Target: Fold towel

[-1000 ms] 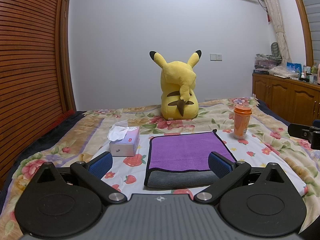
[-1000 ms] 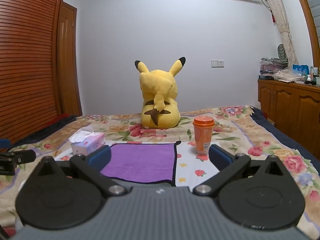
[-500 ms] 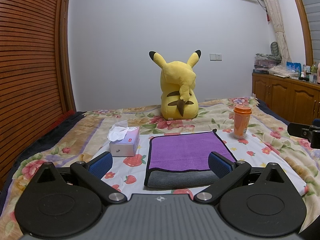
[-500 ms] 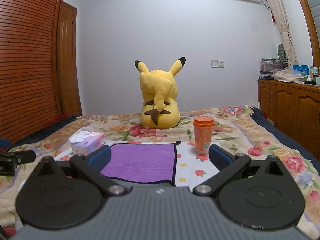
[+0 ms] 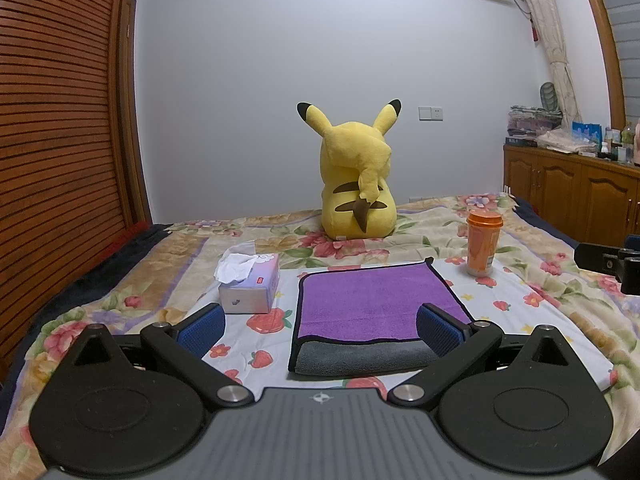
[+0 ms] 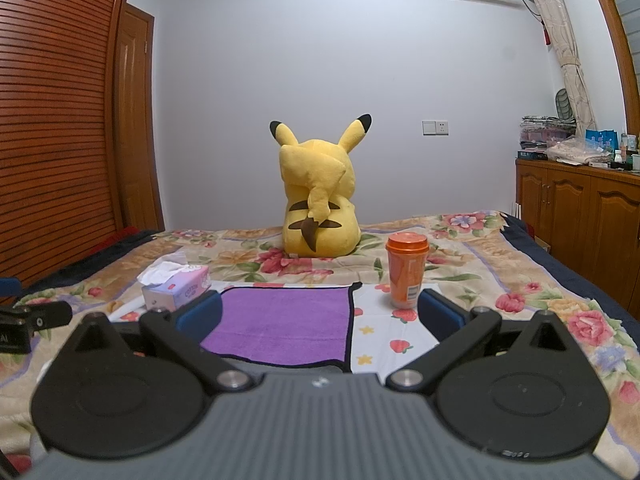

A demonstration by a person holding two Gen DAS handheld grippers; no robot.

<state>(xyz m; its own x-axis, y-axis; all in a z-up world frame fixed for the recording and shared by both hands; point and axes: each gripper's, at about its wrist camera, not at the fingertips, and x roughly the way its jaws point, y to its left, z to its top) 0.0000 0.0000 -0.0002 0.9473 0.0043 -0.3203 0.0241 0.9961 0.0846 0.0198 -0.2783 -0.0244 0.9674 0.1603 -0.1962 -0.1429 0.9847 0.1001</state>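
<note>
A purple towel [image 5: 372,300] with a black hem and grey underside lies folded flat on the flowered bedspread, its grey layer showing along the near edge. It also shows in the right wrist view [image 6: 284,320]. My left gripper [image 5: 320,330] is open and empty, held just in front of the towel's near edge. My right gripper [image 6: 320,316] is open and empty, just short of the towel's near right corner. Each gripper's body shows at the side of the other's view.
A tissue box [image 5: 250,284] stands left of the towel. An orange cup [image 5: 482,242] stands at its far right. A yellow plush toy [image 5: 356,192] sits behind. A wooden cabinet [image 5: 572,196] lines the right wall, a slatted wardrobe [image 5: 60,140] the left.
</note>
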